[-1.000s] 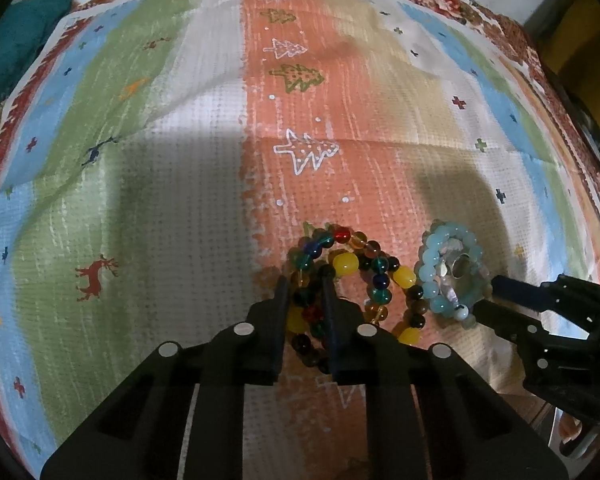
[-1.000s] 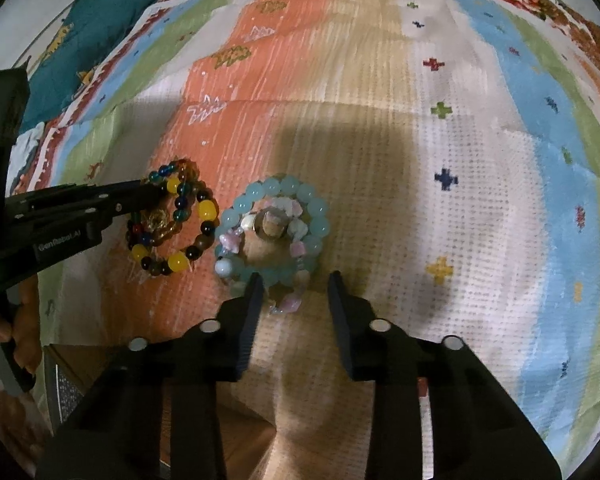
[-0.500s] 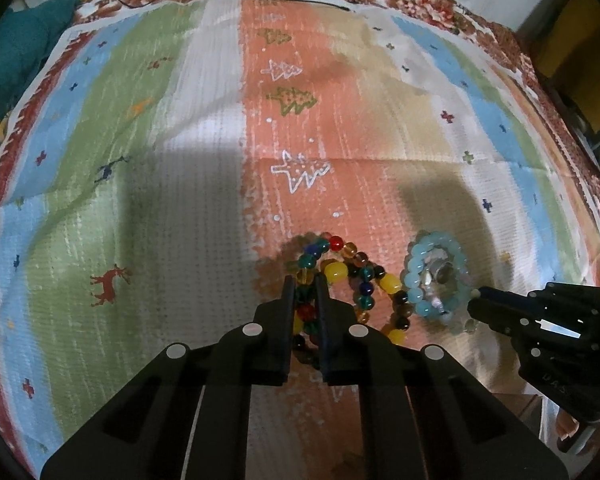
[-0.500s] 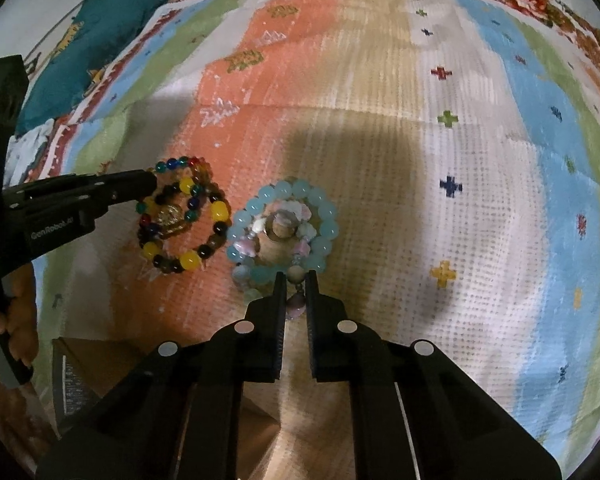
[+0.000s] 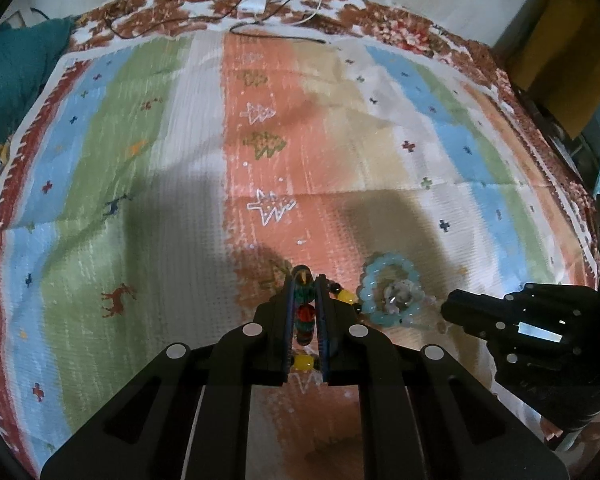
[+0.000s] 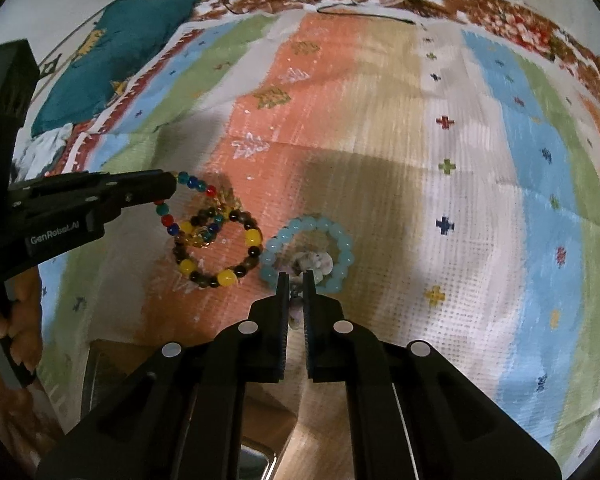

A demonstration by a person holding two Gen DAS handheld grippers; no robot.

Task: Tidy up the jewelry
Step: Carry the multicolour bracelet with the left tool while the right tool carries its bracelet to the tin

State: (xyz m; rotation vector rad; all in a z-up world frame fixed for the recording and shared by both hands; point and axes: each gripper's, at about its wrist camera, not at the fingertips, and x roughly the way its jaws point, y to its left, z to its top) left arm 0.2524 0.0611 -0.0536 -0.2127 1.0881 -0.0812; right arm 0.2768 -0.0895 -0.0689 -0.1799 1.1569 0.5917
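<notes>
My left gripper [image 5: 305,280] is shut on a bracelet of mixed coloured beads [image 5: 305,312], whose red, green and yellow beads sit in a row between its pads. In the right wrist view that bracelet [image 6: 168,220] hangs from the left gripper [image 6: 168,188], still tangled with a brown-and-yellow bead bracelet [image 6: 220,272] on the striped cloth [image 6: 420,200]. My right gripper [image 6: 295,280] has its jaws closing the last bit on a pale pink bead strand [image 6: 296,308]. This strand leads into the light blue bracelet [image 6: 340,244], also seen as the blue ring [image 5: 370,296] beside the right gripper [image 5: 456,308].
A teal cloth [image 6: 112,64] lies at the far left. Cables and a white plug [image 5: 252,4] run along the cloth's far border. A wooden surface and a box corner [image 6: 112,368] show at the near edge. A person's hand [image 6: 8,320] holds the left gripper's handle.
Both grippers have risen. The left one has lifted the coloured bead bracelet partly off the cloth. The right one went from open around the pale strand to shut on it.
</notes>
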